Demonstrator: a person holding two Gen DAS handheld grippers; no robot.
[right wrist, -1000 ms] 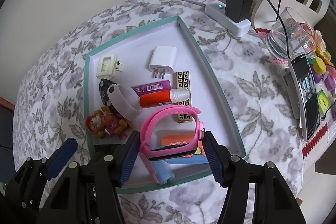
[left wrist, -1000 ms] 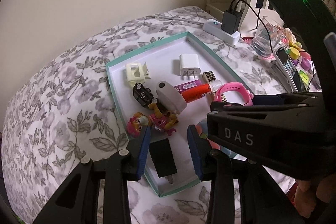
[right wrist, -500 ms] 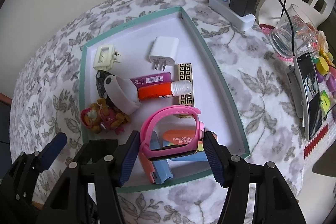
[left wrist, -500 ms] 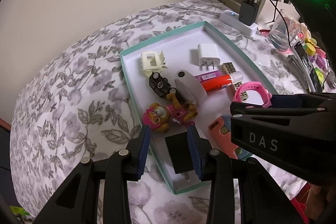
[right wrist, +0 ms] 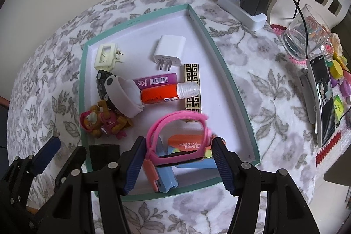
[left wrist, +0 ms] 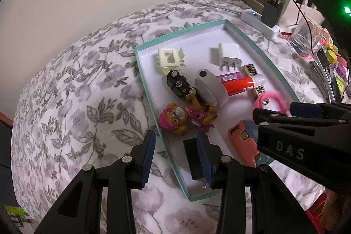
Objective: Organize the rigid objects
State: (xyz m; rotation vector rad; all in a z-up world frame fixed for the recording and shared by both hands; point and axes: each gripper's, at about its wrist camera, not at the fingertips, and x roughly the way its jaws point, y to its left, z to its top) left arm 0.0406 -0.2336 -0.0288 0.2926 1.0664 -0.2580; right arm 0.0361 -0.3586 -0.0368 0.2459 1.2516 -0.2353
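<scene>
- The left gripper (left wrist: 175,146) hovers over the tray's (right wrist: 232,89) near left corner, straddling its left rim. Its jaws are apart and have just been opening; they clamp nothing. The black adapter (left wrist: 192,155) lies flat in that corner below, partly hidden by one finger.
- The right gripper (right wrist: 178,142) is at the tray's near edge, closed on the pink watch (right wrist: 179,155). Both pads touch its sides, though the jaws have just been opening. The strap's far loop is blurred.
- Under the watch, an orange and blue carrot knife (right wrist: 186,143) lies on the tray floor by the near edge.
- By the left edge, just beyond the adapter, a pink pup toy (left wrist: 175,117) lies on its side.
- In the middle of the tray, a black toy car (left wrist: 178,83), a pale wristband (left wrist: 208,84), an orange tube (right wrist: 160,95) and a purple tube (right wrist: 158,80) touch one another. A gold-patterned case (right wrist: 192,71) lies under the orange tube's cap.
- Toward the far edge, a white charger (right wrist: 169,49) lies apart from the rest, and a cream plug (right wrist: 106,56) is in the far left corner.
- The tray rests on a floral cover (left wrist: 76,91). Past the tray's far right corner sit a power strip (right wrist: 241,8), a glass (right wrist: 305,34) and a phone (right wrist: 324,102).
</scene>
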